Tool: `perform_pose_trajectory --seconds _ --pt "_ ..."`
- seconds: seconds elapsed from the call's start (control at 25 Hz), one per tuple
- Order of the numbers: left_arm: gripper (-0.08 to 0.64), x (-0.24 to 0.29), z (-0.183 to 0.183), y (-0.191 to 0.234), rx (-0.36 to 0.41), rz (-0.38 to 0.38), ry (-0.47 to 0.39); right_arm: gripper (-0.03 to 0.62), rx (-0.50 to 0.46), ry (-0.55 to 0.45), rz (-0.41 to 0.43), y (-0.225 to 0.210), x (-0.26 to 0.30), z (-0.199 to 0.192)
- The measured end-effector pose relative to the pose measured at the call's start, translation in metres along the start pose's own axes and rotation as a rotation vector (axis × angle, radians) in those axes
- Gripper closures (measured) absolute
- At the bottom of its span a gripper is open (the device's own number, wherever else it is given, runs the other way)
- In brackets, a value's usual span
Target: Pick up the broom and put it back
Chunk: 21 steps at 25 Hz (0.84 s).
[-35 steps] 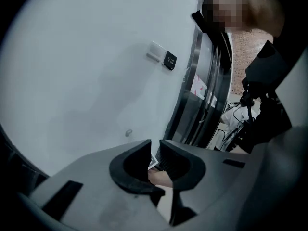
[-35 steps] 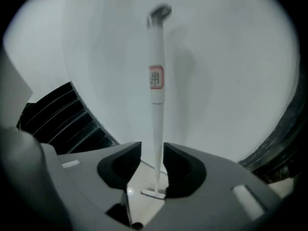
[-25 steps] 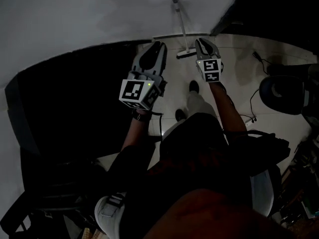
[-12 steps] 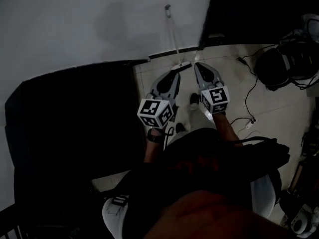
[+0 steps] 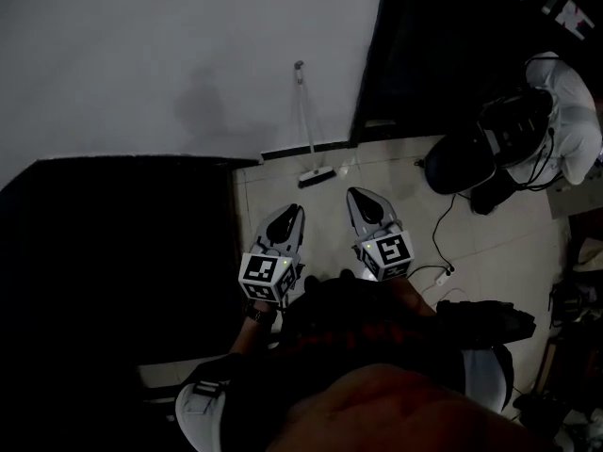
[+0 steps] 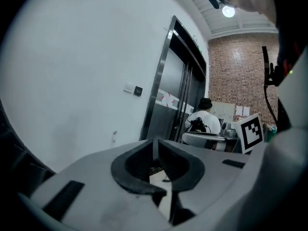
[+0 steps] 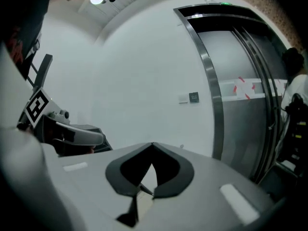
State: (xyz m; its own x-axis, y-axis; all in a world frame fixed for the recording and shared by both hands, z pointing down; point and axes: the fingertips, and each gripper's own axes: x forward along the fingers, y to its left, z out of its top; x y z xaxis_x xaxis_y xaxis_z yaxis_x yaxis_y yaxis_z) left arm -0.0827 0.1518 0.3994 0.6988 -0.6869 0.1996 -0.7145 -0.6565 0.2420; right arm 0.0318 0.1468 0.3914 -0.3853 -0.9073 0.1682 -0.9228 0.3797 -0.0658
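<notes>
Apparently the putting-back is done: the broom (image 5: 302, 125) leans upright against the white wall (image 5: 141, 64), its head on the tiled floor (image 5: 382, 172), well apart from both tools. The left hand-held gripper (image 5: 291, 213) has its jaws pressed together on nothing, and so does the right hand-held gripper (image 5: 355, 196). I judge nothing remains but to stand clear. The dim light makes the bristles hard to read, and the black area at the left shows nothing.
</notes>
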Motion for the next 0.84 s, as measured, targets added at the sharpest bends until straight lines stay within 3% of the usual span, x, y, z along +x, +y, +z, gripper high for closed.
perform_pose_trajectory --seconds 0.24,0.36,0.56,0.84 --pt "0.518 0.006 0.022 -0.001 0.014 0.084 -0.035 0.592 0.033 0.001 0.040 -0.002 -0.002 0.007" --pt "0.518 -0.003 0.010 -0.013 0.035 0.056 -0.047 0.592 0.026 0.000 0.049 0.008 -0.011 -0.007" --pt "0.518 -0.005 0.010 -0.023 0.042 0.045 -0.055 0.592 0.005 -0.013 0.057 0.010 -0.018 0.004" --pt "0.518 -0.041 0.000 -0.061 0.000 0.056 -0.064 0.592 0.033 -0.005 0.079 0.031 -0.061 -0.005"
